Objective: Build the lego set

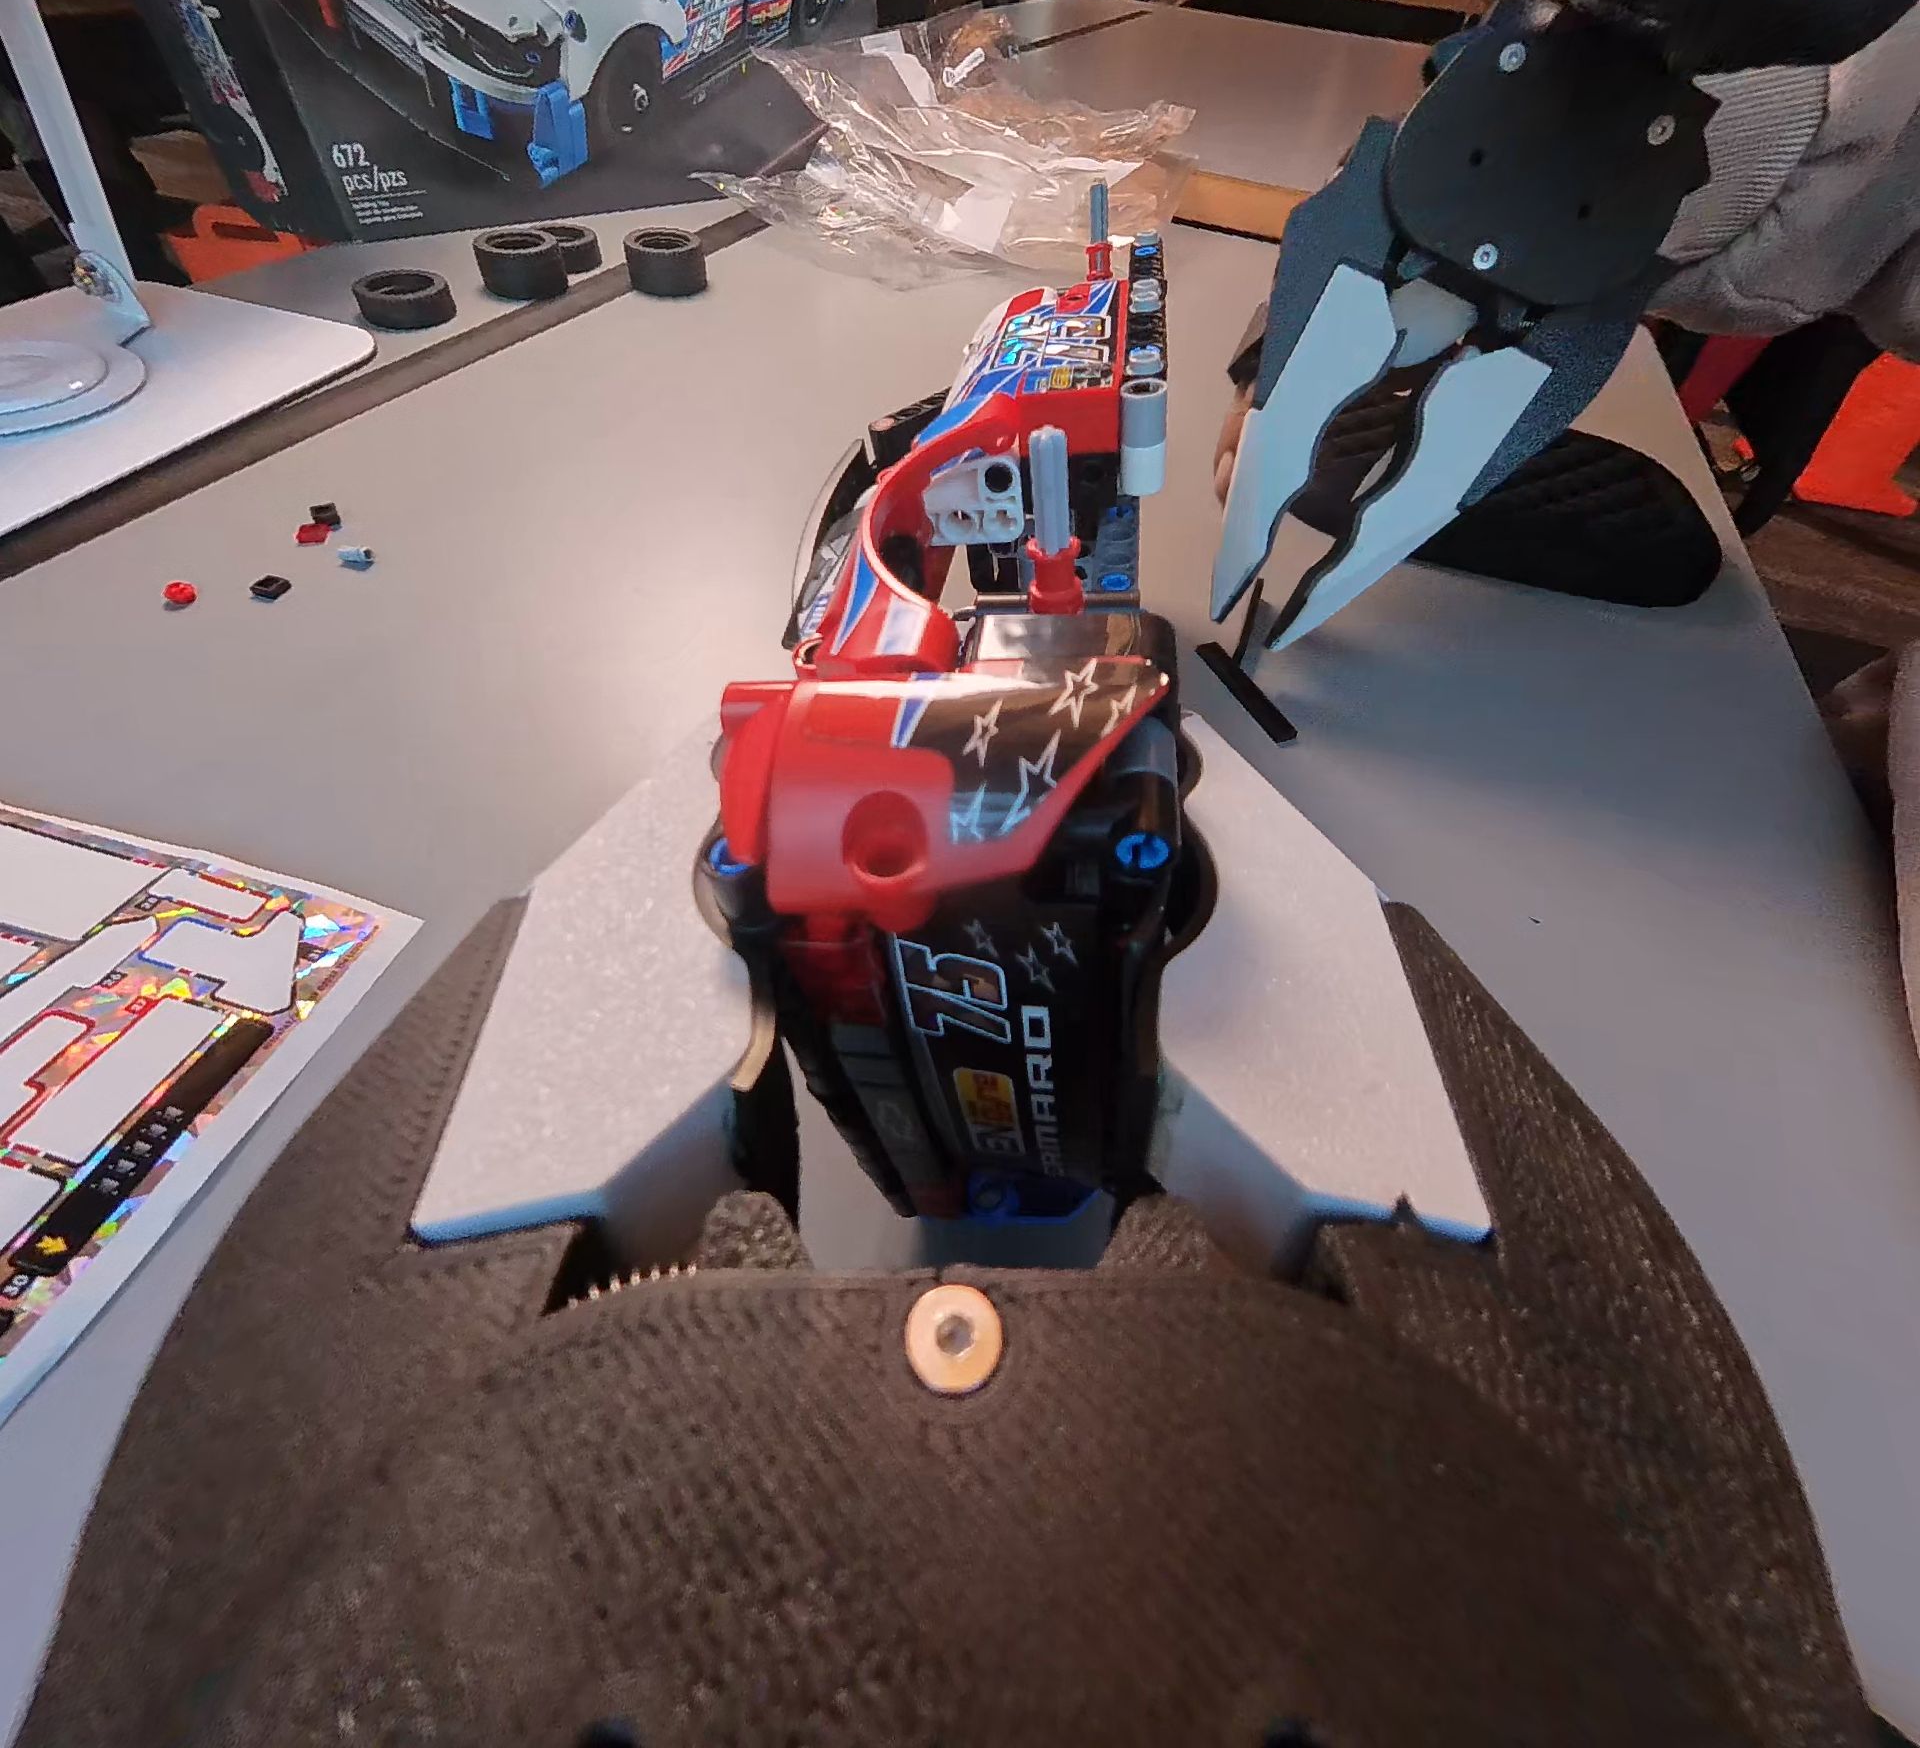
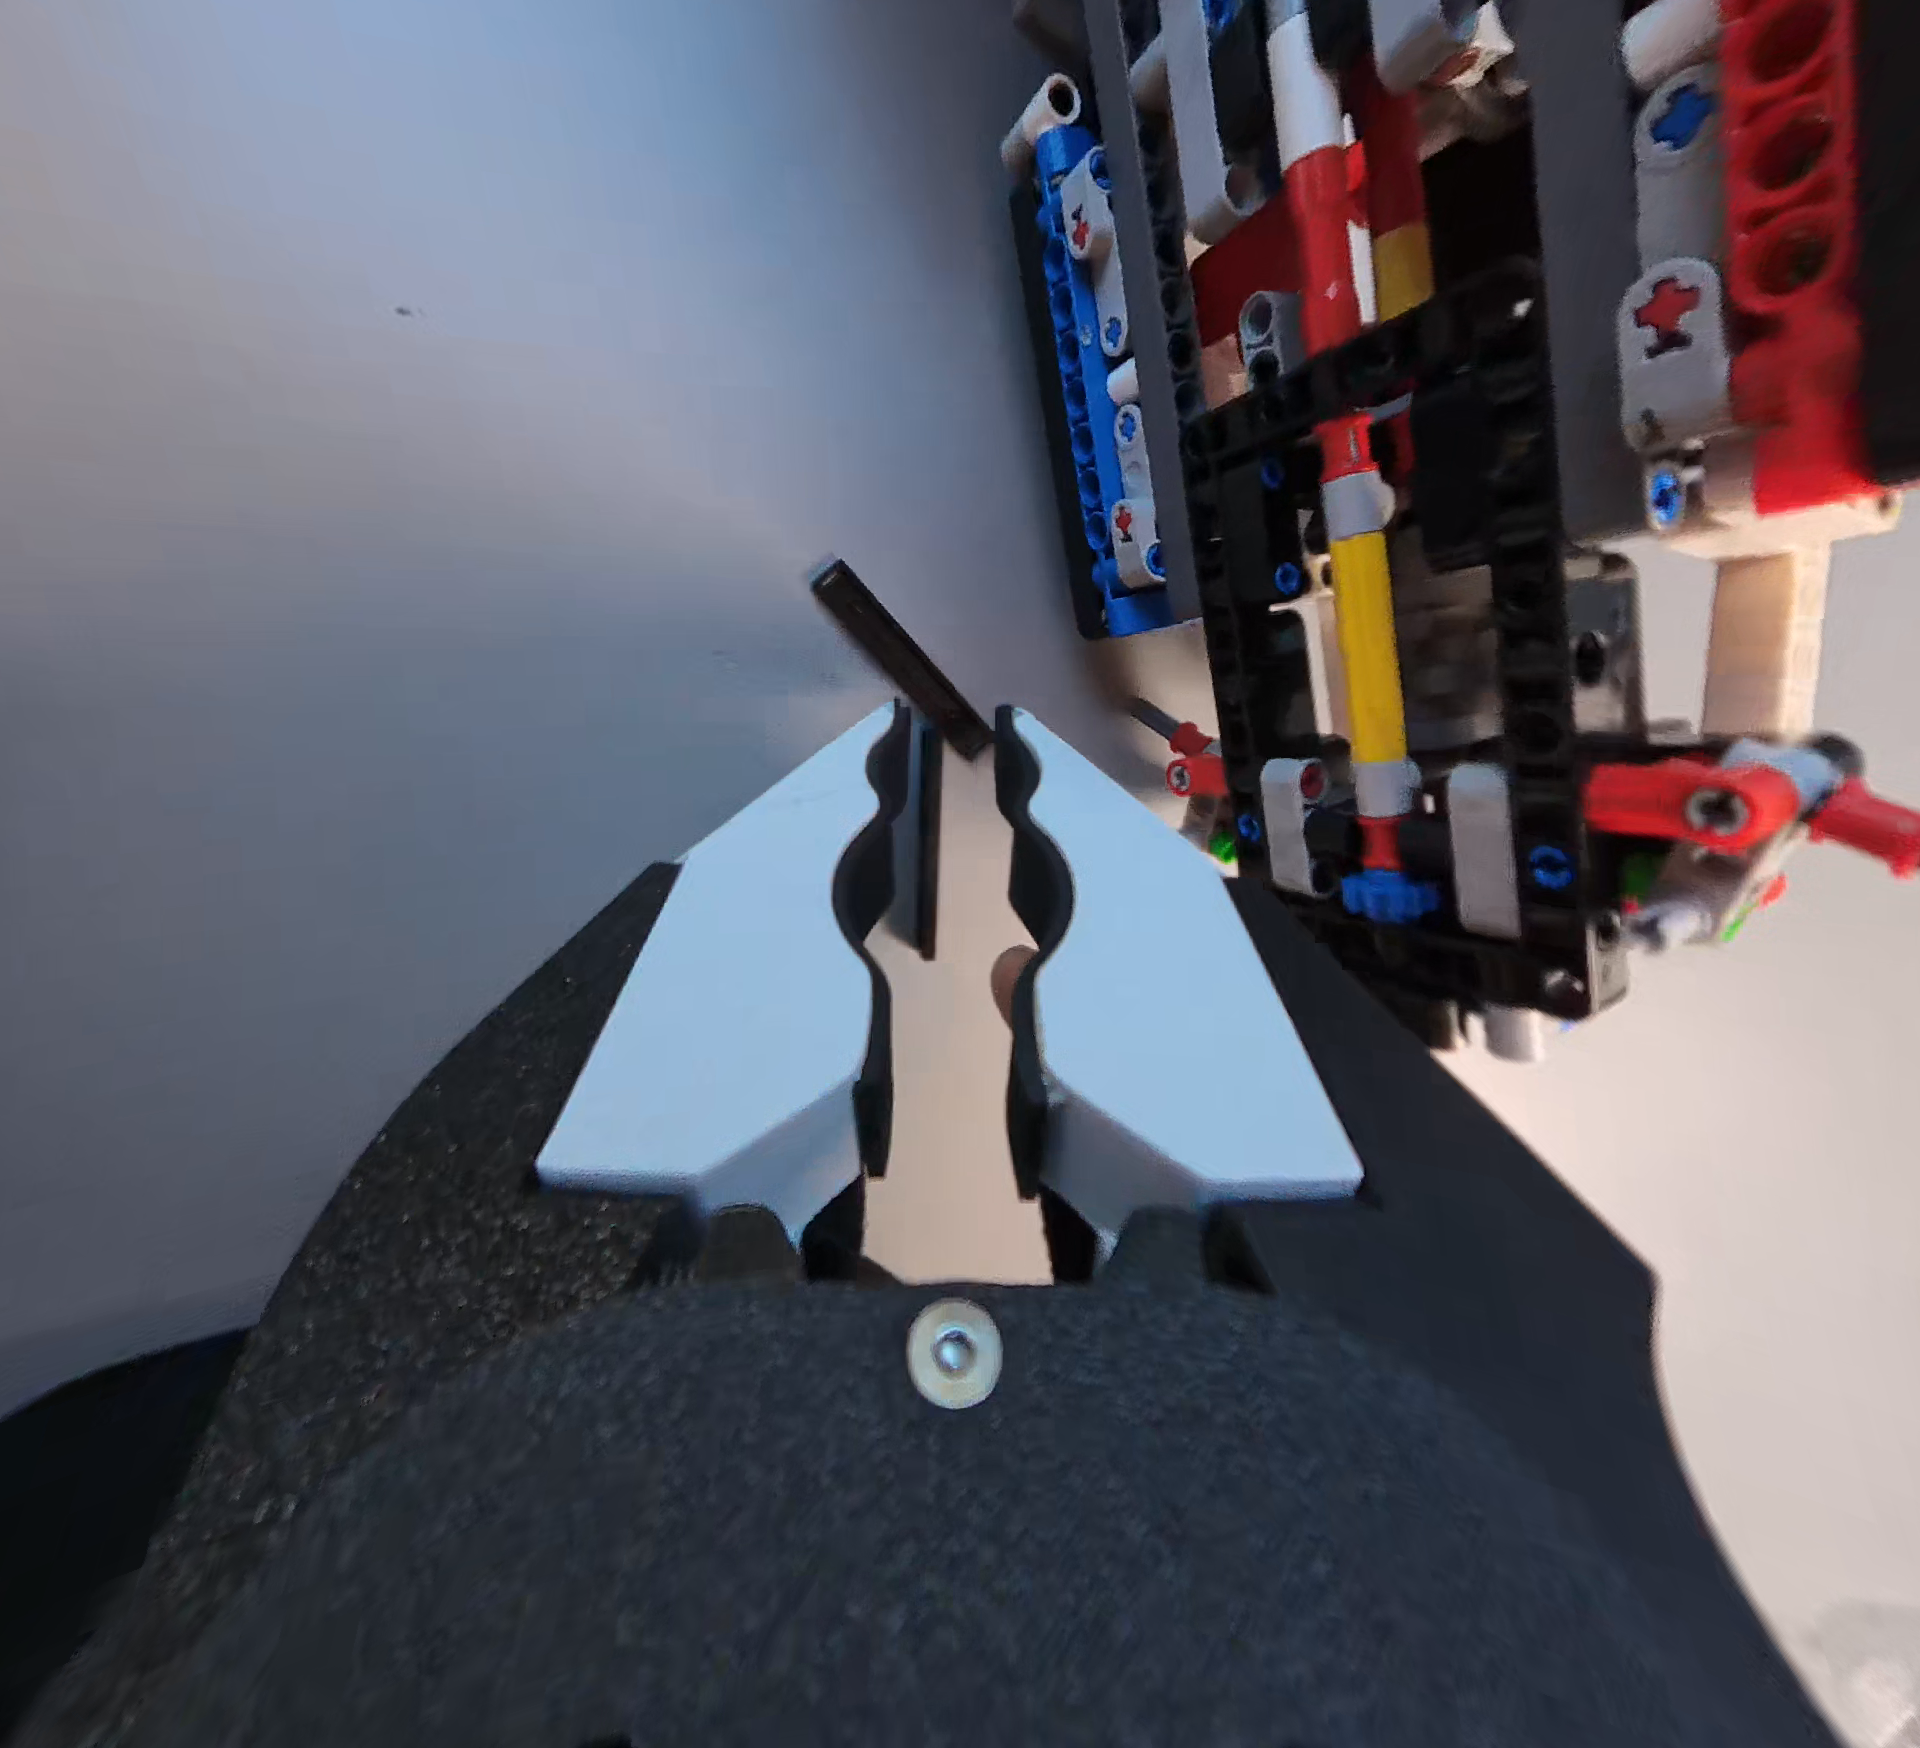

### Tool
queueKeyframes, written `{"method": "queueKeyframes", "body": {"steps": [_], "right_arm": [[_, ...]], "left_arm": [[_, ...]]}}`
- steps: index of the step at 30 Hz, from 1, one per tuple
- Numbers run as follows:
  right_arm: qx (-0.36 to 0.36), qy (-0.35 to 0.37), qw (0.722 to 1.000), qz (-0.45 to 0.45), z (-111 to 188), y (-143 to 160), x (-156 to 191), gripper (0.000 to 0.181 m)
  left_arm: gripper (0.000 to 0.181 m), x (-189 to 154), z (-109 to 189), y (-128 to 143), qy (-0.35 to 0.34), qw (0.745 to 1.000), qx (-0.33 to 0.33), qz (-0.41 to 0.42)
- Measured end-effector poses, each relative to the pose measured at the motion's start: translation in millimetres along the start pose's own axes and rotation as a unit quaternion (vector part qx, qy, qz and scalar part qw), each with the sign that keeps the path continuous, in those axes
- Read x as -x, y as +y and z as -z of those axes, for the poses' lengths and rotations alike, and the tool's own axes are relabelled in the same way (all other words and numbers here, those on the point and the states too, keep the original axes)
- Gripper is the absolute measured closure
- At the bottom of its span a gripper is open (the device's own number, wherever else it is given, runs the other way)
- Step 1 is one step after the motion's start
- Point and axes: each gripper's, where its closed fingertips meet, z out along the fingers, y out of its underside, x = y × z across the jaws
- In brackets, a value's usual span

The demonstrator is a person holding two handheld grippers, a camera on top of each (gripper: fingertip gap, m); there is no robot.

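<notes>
clamping lego car [image 1: 966, 867] – left tongs [image 1: 956, 877]; right tongs [image 2: 945, 732] parted, thin black strip [image 2: 920, 857] between, grip unclear.

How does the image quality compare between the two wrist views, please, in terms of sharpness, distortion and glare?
Left wrist view: sharp, strong wide-angle bending at the table edges, glare on the plastic bags. Right wrist view: the car model is slightly blurred towards the top right; the table shades from blue-grey to warm.

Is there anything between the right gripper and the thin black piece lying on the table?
Nothing visible. The right gripper points down, open, right over the black piece on the bare table. The car, held by the left gripper, stands beside, not between.
</notes>
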Motion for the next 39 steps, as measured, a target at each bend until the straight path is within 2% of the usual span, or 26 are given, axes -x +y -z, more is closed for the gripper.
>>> {"method": "queueKeyframes", "body": {"steps": [5,8,10,12,15,20,23,29,34,39], "right_arm": [[0.049,-0.07,0.996,0.023,-12.8,2.1,5.4,0.164],[0.066,-0.12,0.99,-0.009,-13.6,3.0,10.2,0.173],[0.063,-0.139,0.988,-0.015,-14.3,-1.3,14.9,0.175],[0.02,-0.155,0.987,-0.028,-13.8,-20.7,24.3,0.175],[-0.025,-0.097,0.993,-0.069,-11.7,-44.4,10.1,0.175],[-0.046,0.047,0.994,-0.087,-7.2,-55.8,-12.6,0.176],[-0.082,0.07,0.984,-0.141,-9.4,-69.9,-8.5,0.176],[-0.127,0.004,0.95,-0.284,-13.2,-92.8,-7.8,0.176],[-0.165,-0.023,0.932,-0.322,3.8,-114.8,-16.1,0.177],[-0.252,0.007,0.905,-0.342,27.9,-126.7,-29.7,0.181]], "left_arm": [[0.105,-0.3,0.4,0.1,0.0,1.0,0.0,-0.001],[0.105,0.0,0.4,0.1,0.001,1.0,-0.001,0.001],[0.105,-0.1,0.3,0.1,0.001,1.0,0.0,0.0],[0.105,-0.6,0.3,0.1,0.001,1.0,0.001,-0.003],[0.105,-1.0,0.2,-0.1,0.0,1.0,0.001,-0.006],[0.105,-2.2,-0.2,-0.4,-0.001,1.0,0.003,-0.013],[0.105,-5.5,-1.2,-1.0,-0.003,1.0,0.004,-0.028],[0.105,-11.8,-2.1,-1.8,-0.01,0.998,0.007,-0.068],[0.104,-14.2,-2.5,-1.3,-0.021,0.995,0.014,-0.092],[0.104,-14.3,-2.6,-1.3,-0.019,0.996,0.014,-0.091]]}}
